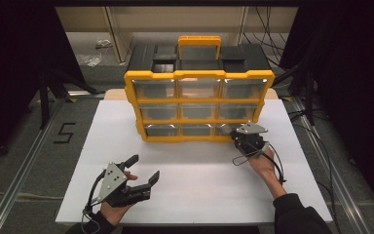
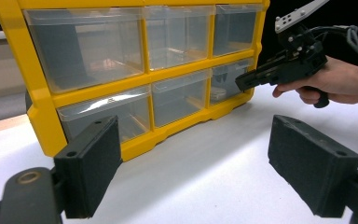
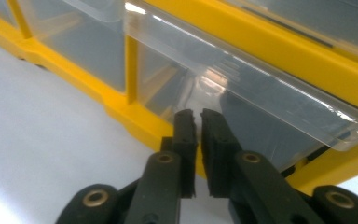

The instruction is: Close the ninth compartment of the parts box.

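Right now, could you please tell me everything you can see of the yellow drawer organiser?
The yellow plastic drawer organiser stands upright on the white table, tilted slightly back. Its frame holds nine clear plastic drawers in three rows, with a yellow handle and black back. The right gripper reaches its bottom-right drawer, jaws slightly parted.

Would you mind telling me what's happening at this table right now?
A person holds a gripper in each hand at a white table. The right gripper is up against the bottom right drawer of a yellow organizer; its jaws stand only a narrow gap apart, with nothing visibly clamped. The left gripper rests wide open near the table's front edge, well short of the organizer.
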Demonstrator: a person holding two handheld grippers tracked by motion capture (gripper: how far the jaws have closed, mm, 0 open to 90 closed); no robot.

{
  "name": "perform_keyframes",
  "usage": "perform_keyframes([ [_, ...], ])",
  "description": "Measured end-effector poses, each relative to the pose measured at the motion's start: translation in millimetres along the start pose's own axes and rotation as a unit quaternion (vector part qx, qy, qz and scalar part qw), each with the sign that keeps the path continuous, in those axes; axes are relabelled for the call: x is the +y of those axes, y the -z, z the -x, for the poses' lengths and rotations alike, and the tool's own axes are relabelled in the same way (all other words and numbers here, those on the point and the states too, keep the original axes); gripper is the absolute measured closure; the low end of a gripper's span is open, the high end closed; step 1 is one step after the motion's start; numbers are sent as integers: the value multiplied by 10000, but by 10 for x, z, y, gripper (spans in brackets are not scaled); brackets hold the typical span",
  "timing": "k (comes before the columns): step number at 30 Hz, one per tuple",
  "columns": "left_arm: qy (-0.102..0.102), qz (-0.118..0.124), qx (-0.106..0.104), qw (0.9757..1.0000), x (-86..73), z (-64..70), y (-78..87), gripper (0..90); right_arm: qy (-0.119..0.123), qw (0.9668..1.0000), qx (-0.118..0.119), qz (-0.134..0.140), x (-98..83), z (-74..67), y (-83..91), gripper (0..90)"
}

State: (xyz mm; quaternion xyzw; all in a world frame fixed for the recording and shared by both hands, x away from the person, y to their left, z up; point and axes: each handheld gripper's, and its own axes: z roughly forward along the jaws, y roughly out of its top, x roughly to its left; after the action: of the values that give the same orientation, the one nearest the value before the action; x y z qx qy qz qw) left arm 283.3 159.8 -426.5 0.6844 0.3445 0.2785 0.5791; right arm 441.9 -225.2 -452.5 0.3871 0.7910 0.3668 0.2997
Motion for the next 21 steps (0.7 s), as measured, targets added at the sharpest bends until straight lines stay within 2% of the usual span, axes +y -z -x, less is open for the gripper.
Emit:
perform_keyframes([
  [3,-15,-7,-6,10000,-1,4,-2,165,4,9999,158,-26,9,-16,50,680],
  [6,-10,-13,-6,10000,-1,5,-3,165,-87,9996,237,-108,21,-41,83,593],
  [10,-18,-1,-9,10000,0,3,1,165,-196,9996,206,-39,43,-56,130,492],
  [13,-11,-4,-9,10000,-1,2,0,165,-308,9991,280,18,60,-54,165,442],
  [15,-17,-6,-10,10000,0,3,0,165,-304,9992,243,55,69,-64,183,410],
  [21,-16,-1,-9,10000,0,3,1,165,-399,9984,360,192,103,-103,239,364],
])
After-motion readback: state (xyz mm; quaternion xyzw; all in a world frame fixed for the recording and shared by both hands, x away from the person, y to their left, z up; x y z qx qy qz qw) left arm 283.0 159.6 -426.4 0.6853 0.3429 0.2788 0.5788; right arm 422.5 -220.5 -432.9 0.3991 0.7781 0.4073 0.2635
